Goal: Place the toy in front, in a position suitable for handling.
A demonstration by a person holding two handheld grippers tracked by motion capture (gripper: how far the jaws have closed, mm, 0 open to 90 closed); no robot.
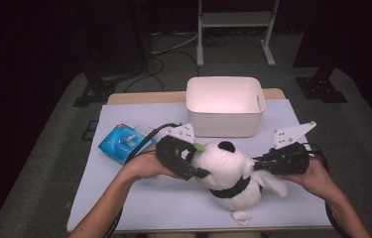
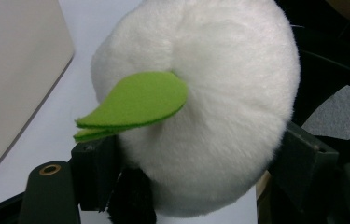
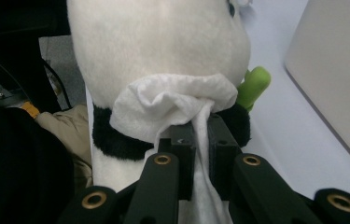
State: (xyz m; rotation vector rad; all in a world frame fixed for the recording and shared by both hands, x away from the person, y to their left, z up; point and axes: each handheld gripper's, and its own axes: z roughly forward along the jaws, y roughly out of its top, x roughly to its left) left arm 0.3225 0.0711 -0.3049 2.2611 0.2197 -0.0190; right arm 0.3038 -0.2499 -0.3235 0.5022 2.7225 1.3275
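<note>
White panda plush clamped by left fingers; right fingers pinch wipe.

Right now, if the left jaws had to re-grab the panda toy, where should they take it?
Probably the round white head of the panda toy, from the toy's left, straddling it below the green leaf. It is soft and already sits between the left gripper's jaws.
</note>
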